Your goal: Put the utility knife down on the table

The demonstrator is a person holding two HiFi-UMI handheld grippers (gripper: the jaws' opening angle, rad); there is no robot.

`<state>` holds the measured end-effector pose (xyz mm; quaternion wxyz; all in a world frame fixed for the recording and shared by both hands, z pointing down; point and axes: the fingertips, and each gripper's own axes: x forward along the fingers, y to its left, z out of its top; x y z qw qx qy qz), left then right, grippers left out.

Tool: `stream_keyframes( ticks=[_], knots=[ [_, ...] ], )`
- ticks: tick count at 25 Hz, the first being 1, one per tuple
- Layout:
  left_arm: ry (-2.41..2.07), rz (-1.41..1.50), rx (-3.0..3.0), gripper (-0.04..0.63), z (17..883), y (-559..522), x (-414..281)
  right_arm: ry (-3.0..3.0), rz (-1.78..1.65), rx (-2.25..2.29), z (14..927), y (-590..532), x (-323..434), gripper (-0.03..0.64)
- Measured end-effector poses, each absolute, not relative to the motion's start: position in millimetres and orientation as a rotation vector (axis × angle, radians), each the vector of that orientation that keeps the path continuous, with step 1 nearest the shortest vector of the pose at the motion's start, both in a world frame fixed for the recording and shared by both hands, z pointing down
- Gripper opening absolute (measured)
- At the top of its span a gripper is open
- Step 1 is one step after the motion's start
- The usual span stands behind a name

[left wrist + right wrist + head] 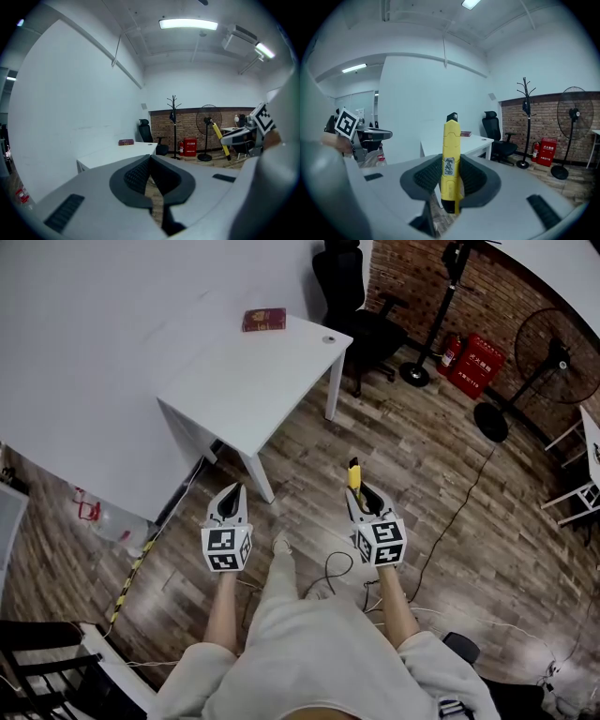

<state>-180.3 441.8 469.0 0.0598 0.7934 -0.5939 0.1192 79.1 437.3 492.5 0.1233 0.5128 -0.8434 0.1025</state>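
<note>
Right gripper point(358, 493) clamps the yellow knife point(451, 157) upright. Left gripper point(231, 495) is empty, jaws pressed together, with the table point(244, 381) ahead.

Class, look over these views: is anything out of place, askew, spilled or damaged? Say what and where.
Nothing looks spilled or damaged. Loose cables trail across the wooden floor beside the person, untidy and perhaps a trip risk. The utility knife stands upright in the jaws of the right gripper, not yet on the white table.
</note>
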Motion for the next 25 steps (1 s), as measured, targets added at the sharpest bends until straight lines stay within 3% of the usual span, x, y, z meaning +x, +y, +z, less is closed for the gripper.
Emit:
stream_keyframes(
  ticks=[11,25],
  knots=[
    [-1.741,0.352,2.435,0.006,483.5,345.7,-171.9,-2.430,0.302,1.519,504.0,353.3,81.1,0.110],
    [-1.668,0.322,2.478,0.006,472.6,126.1,-201.6,-2.380,0.287,1.547,490.0,154.3,43.4,0.110]
  ],
)
